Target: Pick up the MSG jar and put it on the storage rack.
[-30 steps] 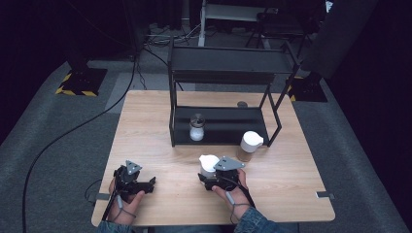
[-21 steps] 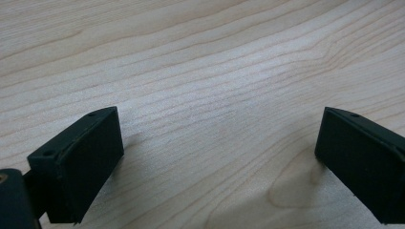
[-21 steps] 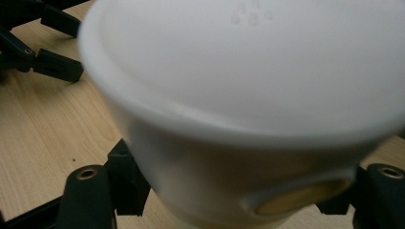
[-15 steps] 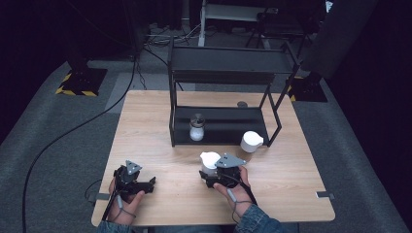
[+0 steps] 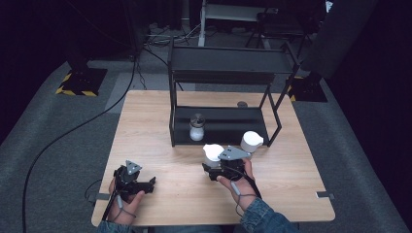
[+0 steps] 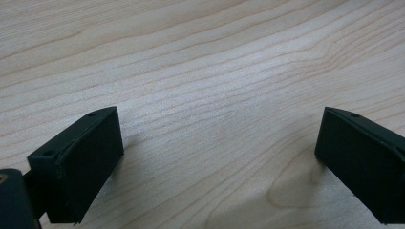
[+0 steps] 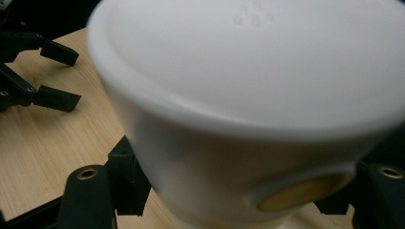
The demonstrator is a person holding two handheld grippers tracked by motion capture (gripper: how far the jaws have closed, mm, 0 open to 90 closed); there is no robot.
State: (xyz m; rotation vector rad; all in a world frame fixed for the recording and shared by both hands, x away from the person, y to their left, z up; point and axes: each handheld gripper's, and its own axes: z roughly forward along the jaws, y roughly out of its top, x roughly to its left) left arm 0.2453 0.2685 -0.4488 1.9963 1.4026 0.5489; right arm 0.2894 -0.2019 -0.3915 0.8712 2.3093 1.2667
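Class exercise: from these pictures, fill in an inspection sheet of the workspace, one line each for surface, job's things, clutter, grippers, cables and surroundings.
Surface: light wooden table, bare where visible.
Job's things: white plastic shaker jar clamped in the right gripper.
Clutter: black metal two-tier rack; small lidded glass jar on its lower shelf; second white jar beside the rack's front leg.
Grippers: left gripper open over bare wood.
Cables: black cable across the floor.
Surroundings: grey carpet, dark room.

White cup [image 5: 212, 153] — smooth, upside down, slightly tilted — just in front of the black shelf [image 5: 221, 125]
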